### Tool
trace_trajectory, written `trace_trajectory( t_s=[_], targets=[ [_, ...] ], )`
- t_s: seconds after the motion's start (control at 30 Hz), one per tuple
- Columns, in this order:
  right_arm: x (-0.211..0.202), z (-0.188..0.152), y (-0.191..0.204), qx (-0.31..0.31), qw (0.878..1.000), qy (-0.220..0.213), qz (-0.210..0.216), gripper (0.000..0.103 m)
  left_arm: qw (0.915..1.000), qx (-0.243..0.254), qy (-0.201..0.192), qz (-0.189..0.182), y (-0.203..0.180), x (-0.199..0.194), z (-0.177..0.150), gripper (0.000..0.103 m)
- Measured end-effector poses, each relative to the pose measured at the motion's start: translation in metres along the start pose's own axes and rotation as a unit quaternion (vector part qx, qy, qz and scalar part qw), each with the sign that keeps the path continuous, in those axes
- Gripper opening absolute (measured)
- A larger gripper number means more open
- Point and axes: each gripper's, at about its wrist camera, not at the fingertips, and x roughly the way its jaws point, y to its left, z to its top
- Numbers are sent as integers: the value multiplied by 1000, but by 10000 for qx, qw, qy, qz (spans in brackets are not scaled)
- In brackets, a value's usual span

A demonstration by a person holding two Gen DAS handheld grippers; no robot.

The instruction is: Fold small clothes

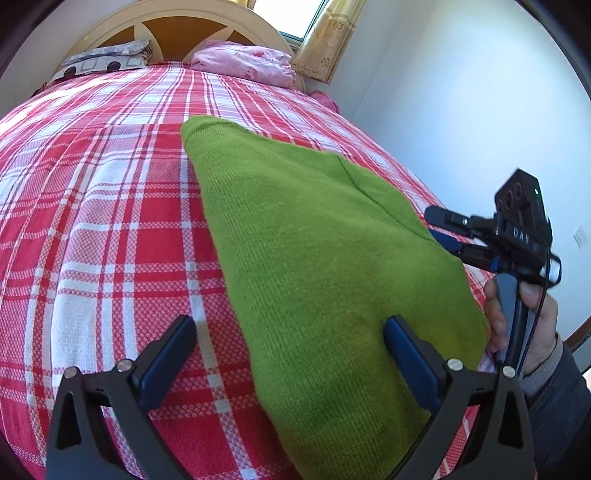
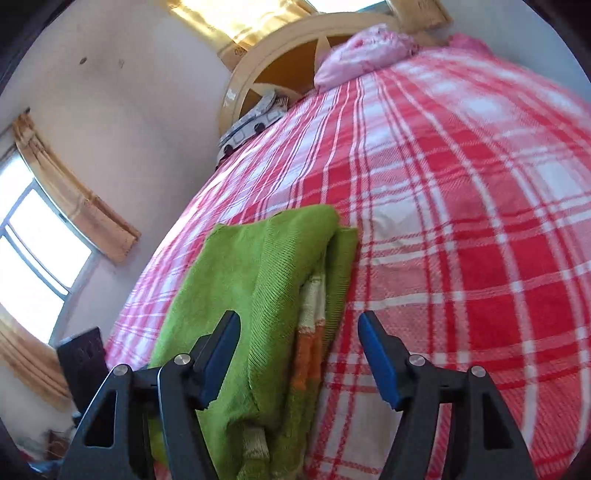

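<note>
A green knitted garment [image 1: 314, 240] lies folded on the red-and-white plaid bedspread [image 1: 110, 221]. My left gripper [image 1: 290, 332] is open above its near end, one pad over the knit, the other over the plaid. At the right, a person's hand [image 1: 517, 317] holds my right gripper [image 1: 448, 232] at the garment's side edge. In the right wrist view the garment [image 2: 266, 266] shows a folded edge with a cream and orange striped layer [image 2: 310, 332] peeking out. The right gripper [image 2: 299, 332] stands open, that edge lying between its pads without being pinched.
A pink bundle of bedding [image 1: 243, 62] and a patterned pillow [image 1: 99, 62] lie by the curved headboard [image 1: 177, 22]. A white wall [image 1: 461, 110] runs close along the bed's right side. Dark furniture [image 2: 81, 358] stands below a curtained window [image 2: 37, 251].
</note>
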Motion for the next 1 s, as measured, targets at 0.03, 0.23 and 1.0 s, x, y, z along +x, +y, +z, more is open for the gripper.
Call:
trace_trajectory(
  t_s=[0.03, 0.23, 1.0],
  targets=[
    [5, 4, -3, 95, 9999, 79, 72, 67, 9999, 63, 21, 79, -3, 1, 0, 103],
    [33, 14, -14, 448, 9980, 383, 209, 67, 9996, 161, 59, 221, -6, 2, -2, 103],
    [83, 29, -10, 143, 9948, 768, 651, 41, 9996, 213, 86, 180, -10, 6, -1, 103]
  ],
)
